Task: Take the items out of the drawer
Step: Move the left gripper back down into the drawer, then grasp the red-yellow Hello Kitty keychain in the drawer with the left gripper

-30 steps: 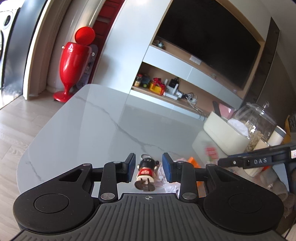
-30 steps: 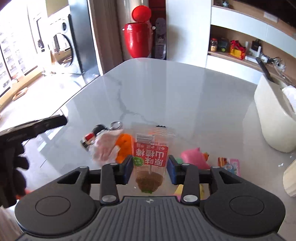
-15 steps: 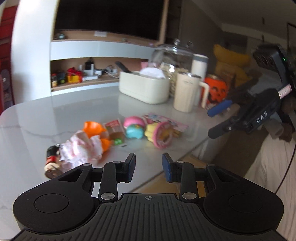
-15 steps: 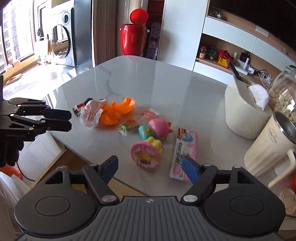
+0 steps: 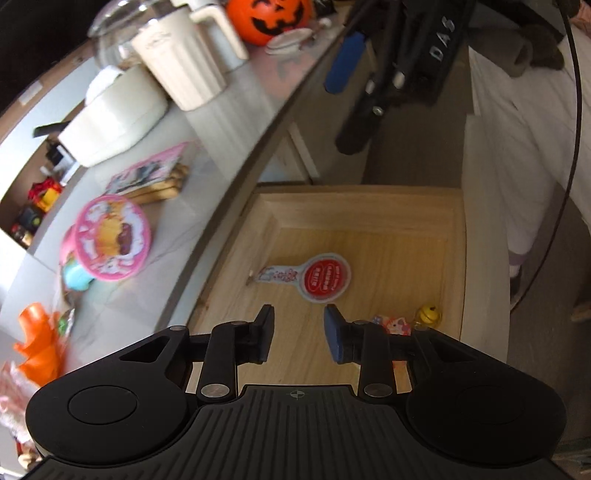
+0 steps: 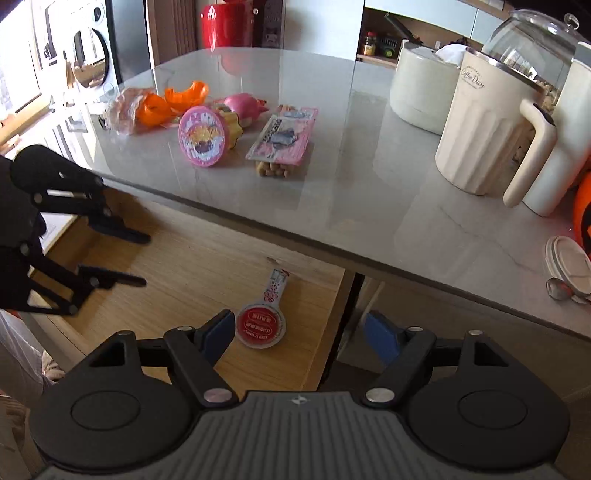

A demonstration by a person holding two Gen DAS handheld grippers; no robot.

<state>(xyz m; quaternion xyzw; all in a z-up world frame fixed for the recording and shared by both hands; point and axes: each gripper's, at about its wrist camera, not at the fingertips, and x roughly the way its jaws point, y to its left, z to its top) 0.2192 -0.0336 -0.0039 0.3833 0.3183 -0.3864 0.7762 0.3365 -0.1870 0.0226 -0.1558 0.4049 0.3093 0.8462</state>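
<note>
The wooden drawer [image 5: 454,258] stands pulled out below the grey table edge. On its floor lies a red round-lidded cup with a tab [image 5: 324,278] [image 6: 260,326]. A small yellow bell [image 5: 428,314] and a pink-and-white trinket [image 5: 395,325] sit near the drawer's right wall. My left gripper [image 5: 298,336] hovers open over the drawer, empty, just short of the red cup. My right gripper [image 6: 301,332] is wide open above the drawer's corner, the red cup close to its left finger. The left gripper [image 6: 122,254] also shows at the left of the right wrist view.
On the table [image 6: 369,206] lie a pink round cup [image 6: 203,136], a pink snack packet [image 6: 284,136], orange shells [image 6: 173,99] and a crumpled wrapper [image 6: 123,109]. A cream jug [image 6: 487,125], a white container [image 6: 421,88], a glass jar and an orange pumpkin [image 5: 269,18] stand further right.
Both grippers have left the tabletop and dropped over the open drawer. The right gripper let go of the snack packet and opened wide; the left gripper swung right and down.
</note>
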